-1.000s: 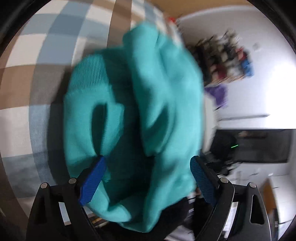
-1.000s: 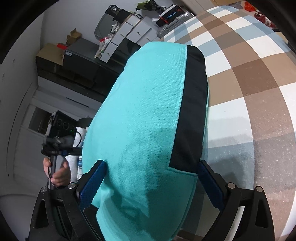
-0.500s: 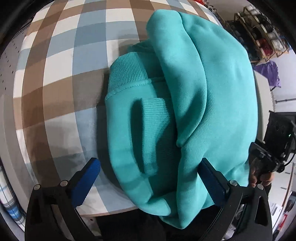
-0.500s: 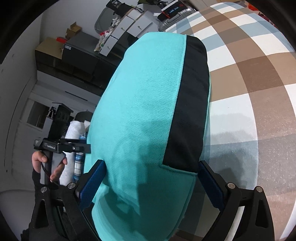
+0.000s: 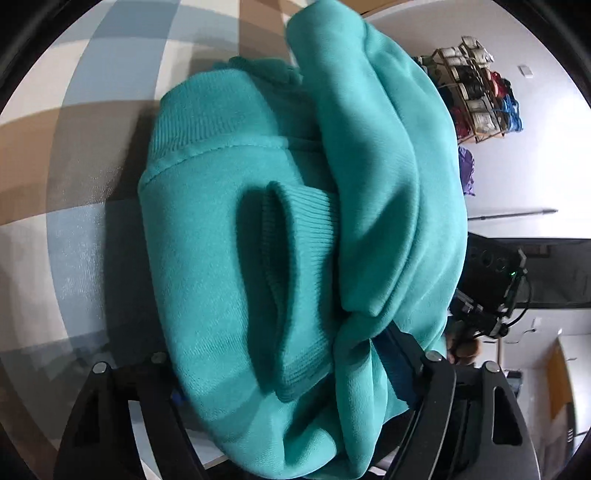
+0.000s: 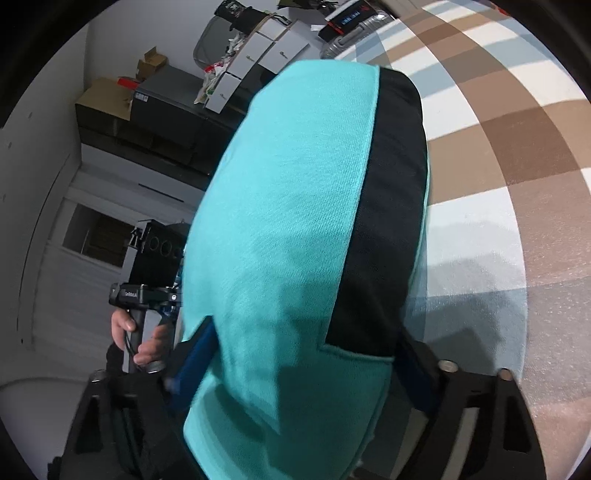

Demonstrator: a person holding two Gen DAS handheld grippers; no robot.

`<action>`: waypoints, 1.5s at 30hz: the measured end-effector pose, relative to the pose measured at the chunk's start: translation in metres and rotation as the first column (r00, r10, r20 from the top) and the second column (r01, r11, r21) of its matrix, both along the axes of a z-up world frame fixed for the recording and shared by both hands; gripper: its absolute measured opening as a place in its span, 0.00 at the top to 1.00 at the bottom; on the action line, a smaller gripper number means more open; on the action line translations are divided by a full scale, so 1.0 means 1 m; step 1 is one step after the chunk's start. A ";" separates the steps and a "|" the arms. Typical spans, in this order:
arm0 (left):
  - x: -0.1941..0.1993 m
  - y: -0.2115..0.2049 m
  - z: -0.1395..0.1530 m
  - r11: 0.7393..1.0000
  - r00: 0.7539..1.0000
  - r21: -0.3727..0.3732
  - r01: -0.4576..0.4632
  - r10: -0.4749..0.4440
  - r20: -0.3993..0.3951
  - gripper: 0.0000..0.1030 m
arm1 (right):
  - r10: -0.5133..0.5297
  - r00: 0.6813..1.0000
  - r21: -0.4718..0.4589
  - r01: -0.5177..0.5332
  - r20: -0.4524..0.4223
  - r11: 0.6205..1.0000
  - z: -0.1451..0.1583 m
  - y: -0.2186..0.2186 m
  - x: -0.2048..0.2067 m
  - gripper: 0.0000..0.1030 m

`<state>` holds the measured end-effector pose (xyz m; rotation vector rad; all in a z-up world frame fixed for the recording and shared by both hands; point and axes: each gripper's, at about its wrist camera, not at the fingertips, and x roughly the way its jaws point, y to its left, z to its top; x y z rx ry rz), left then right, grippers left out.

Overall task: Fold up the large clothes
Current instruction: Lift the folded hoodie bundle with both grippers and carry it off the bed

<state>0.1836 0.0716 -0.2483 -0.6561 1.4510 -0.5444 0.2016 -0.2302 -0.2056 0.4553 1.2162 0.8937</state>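
A teal sweatshirt, folded into a thick bundle, lies on the checked tablecloth. Its ribbed cuff and ribbed hem face the left wrist camera. My left gripper straddles the near end of the bundle. Its jaws are closing and the cloth bulges over both pads, hiding the left one. In the right wrist view the same sweatshirt shows a black panel. My right gripper is closing on that end, its pads dug into the fabric.
The table edge runs just under the bundle on both sides. A hand grips the other gripper's handle at the left. A rack of spools stands by the wall. Boxes on a dark cabinet and a suitcase sit beyond the table.
The left gripper came down onto the bundle and its jaws narrowed until the cloth covers the pads. The right jaws also narrowed into the fabric; the right hand stayed put.
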 end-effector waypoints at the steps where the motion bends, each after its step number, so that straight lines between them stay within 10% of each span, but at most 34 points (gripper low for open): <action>1: -0.003 -0.002 0.001 1.000 1.000 0.005 0.003 -0.003 0.016 0.33 | 0.010 1.000 -0.004 -0.010 0.002 1.000 0.002 -0.001 -0.003 0.25; 12: 0.018 0.011 -0.004 0.994 0.999 -0.102 0.030 -0.033 -0.030 0.20 | 0.013 0.997 0.022 -0.011 -0.072 1.000 -0.010 -0.006 -0.025 0.13; 23: 0.013 -0.018 0.035 0.989 0.996 -0.141 0.055 -0.044 0.078 0.48 | -0.116 0.993 0.102 0.114 0.011 0.988 0.029 -0.040 -0.055 0.36; 31: 0.045 -0.082 0.077 0.976 0.980 -0.184 0.120 -0.087 0.180 0.49 | -0.208 0.970 0.115 0.194 0.127 0.974 0.100 -0.106 -0.075 0.36; 39: 0.093 -0.210 0.149 0.934 0.914 -0.213 0.286 -0.199 0.352 0.49 | -0.379 0.892 0.145 0.353 0.246 0.924 0.192 -0.236 -0.098 0.36; 45: 0.114 -0.316 0.137 0.906 0.891 -0.273 0.324 -0.195 0.409 0.49 | -0.431 0.862 0.062 0.431 0.267 0.900 0.214 -0.333 -0.084 0.32</action>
